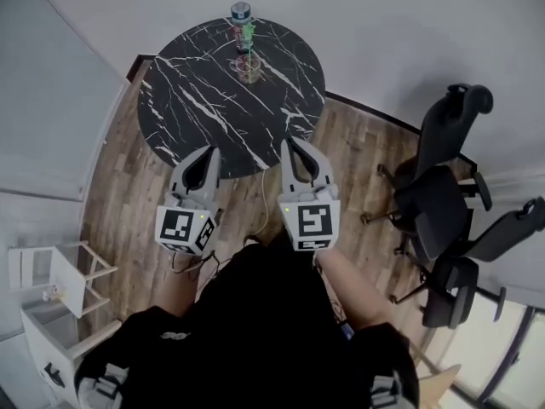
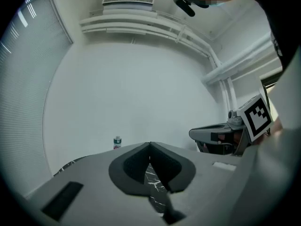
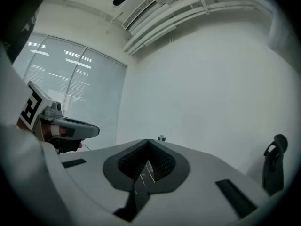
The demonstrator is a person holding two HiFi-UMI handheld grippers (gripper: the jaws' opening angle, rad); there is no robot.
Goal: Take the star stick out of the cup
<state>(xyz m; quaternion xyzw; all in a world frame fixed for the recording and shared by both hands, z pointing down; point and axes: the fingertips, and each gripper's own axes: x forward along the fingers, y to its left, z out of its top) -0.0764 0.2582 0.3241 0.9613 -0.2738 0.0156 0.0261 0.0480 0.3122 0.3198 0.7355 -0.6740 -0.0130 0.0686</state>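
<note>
A round black marble table carries a cup and a small bottle at its far edge.

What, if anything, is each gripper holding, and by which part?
Nothing. The left gripper and right gripper are shut on nothing; the star stick stands in the cup.

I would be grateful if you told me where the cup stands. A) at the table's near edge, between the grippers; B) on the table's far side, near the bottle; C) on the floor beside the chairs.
B: in the head view the cup stands on the far part of the table, just before the bottle.
</note>
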